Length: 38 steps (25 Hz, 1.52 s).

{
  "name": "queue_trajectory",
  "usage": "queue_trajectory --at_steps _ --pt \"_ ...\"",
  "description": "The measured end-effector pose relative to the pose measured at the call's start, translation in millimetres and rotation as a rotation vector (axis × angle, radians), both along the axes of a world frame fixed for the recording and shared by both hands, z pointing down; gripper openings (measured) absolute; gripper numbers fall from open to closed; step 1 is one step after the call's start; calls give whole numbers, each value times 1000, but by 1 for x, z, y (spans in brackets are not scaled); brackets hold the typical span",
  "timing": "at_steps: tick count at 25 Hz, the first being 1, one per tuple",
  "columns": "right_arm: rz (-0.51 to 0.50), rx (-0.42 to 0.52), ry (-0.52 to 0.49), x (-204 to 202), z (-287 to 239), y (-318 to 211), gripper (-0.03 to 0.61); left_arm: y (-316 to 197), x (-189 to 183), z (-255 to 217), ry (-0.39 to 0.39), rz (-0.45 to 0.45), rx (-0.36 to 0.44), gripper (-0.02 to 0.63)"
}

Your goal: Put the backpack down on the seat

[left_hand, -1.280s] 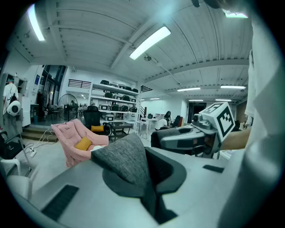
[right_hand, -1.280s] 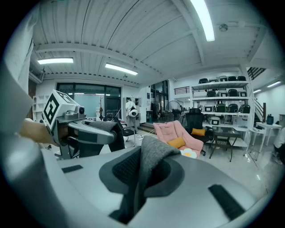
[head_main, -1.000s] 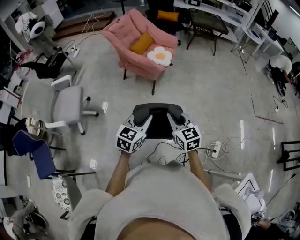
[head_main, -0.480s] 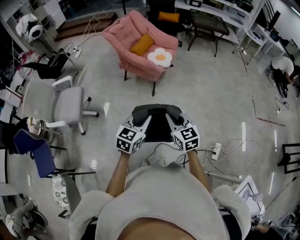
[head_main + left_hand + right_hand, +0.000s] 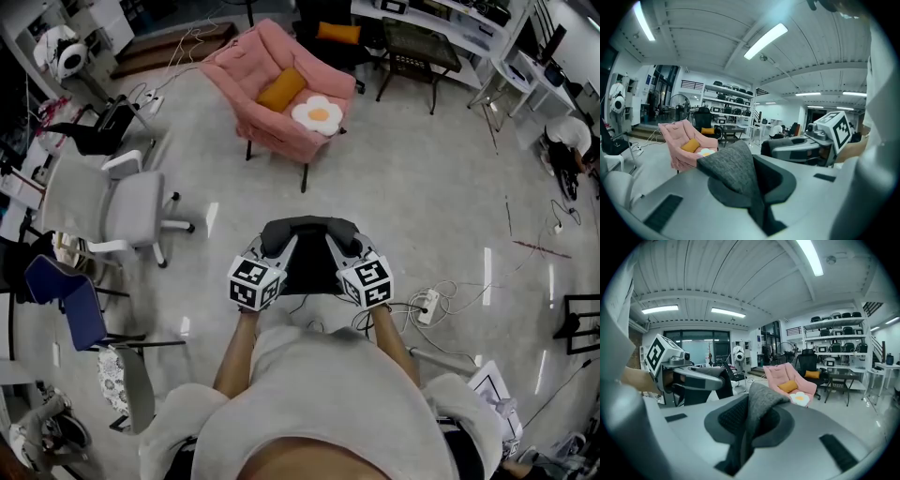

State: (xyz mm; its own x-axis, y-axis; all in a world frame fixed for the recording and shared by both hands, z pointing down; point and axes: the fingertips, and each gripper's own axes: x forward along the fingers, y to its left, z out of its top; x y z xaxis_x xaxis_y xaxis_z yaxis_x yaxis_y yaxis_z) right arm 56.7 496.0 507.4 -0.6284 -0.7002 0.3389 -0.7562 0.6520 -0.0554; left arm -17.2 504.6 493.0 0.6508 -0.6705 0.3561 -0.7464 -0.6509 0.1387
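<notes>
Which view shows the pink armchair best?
Head view: the pink armchair shows whole from above, with its orange cushion and egg-shaped cushion. Both gripper views show it small, far off and partly blocked.

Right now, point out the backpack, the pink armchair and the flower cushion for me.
backpack (image 5: 311, 246), head view, its dark middle panel.
pink armchair (image 5: 246, 58), head view, pink upholstery on its left side.
flower cushion (image 5: 319, 114), head view, its yellow centre.

Dark grey heathered backpack (image 5: 309, 267). Pink armchair (image 5: 244, 61), orange cushion (image 5: 282, 87). Flower cushion (image 5: 319, 114) white, yellow centre. Office chair (image 5: 141, 211) light grey.
</notes>
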Motion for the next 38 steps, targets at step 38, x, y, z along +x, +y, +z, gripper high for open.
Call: queue_trajectory --at_steps 38 --pt "119 28 56 -38 -16 -386 29 -394 -41 -12 31 112 63 26"
